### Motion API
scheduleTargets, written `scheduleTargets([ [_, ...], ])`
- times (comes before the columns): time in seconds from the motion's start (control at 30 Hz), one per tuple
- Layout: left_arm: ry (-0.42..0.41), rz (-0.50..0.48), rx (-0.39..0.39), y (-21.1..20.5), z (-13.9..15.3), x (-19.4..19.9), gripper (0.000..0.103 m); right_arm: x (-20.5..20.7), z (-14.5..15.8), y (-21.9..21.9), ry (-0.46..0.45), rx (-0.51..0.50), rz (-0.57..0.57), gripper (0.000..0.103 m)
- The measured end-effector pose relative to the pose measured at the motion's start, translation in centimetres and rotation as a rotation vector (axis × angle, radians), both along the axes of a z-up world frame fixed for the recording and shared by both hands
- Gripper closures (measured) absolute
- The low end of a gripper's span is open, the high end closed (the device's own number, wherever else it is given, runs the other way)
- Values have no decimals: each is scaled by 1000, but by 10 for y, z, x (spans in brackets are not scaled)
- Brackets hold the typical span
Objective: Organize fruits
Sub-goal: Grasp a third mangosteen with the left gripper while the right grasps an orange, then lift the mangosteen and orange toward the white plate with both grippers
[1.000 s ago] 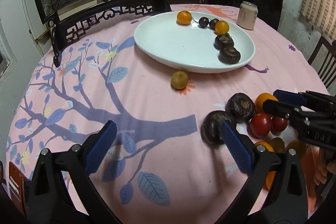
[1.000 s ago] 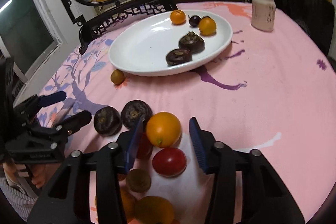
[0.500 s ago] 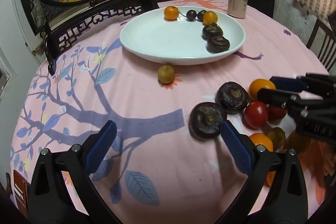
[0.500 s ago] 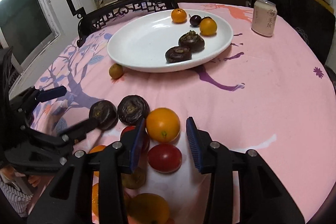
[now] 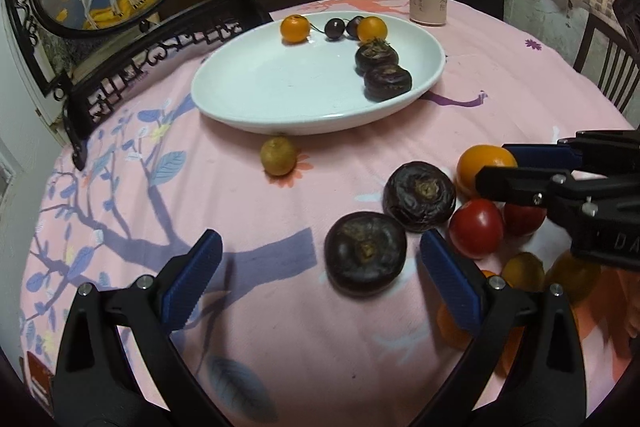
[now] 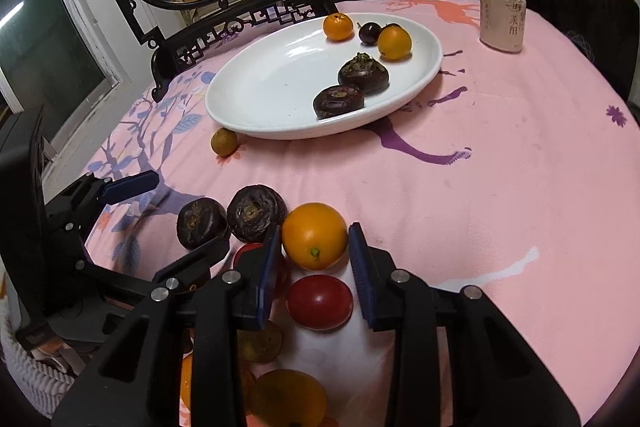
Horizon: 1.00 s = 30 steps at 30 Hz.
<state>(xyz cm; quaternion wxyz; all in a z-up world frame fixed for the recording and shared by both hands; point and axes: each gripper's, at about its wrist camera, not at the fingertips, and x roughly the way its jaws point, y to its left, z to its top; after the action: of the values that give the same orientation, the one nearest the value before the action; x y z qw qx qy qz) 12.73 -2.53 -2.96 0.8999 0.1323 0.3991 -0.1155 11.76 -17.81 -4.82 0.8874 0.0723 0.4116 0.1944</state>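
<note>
We hold the left tool wide open and low over the tabletop; one dark fruit lies between its blue pads, nearer the right pad, touched by neither. Our right tool is partly closed, its pads flanking the large orange; whether they touch the peel we cannot tell. Near that orange crowd a second dark fruit, a red tomato and further fruit under the tool. The white plate sits at the far side, with two oranges, two dark cherries and two dark fruits along its right rim and its left half bare. A small yellowish fruit lies just beside the plate's near edge. Bare cloth stretches left of the left tool; a can stands far right.
</note>
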Motion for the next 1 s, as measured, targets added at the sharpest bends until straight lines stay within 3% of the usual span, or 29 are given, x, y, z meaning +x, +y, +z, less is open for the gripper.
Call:
scheduleTargets([
  [0.1,32,7,-40,6,-2,5,13,0,0,0,-2,-6,-1,68],
  [0.17,78,-5,-97,12,-4,8,33,0,0,-1,0,1,-2,68],
  [0.23,90,-19,-121,13,-3,6,46,0,0,-2,1,6,-2,68],
  [0.27,90,-28,-124,12,-3,5,61,0,0,-3,3,9,-3,68],
  [0.73,3,91,-184,44,27,4,62,-6,16,-31,-35,93,-72,68],
  [1.0,-45,157,-222,45,68,65,62,27,55,-27,-91,107,-91,68],
])
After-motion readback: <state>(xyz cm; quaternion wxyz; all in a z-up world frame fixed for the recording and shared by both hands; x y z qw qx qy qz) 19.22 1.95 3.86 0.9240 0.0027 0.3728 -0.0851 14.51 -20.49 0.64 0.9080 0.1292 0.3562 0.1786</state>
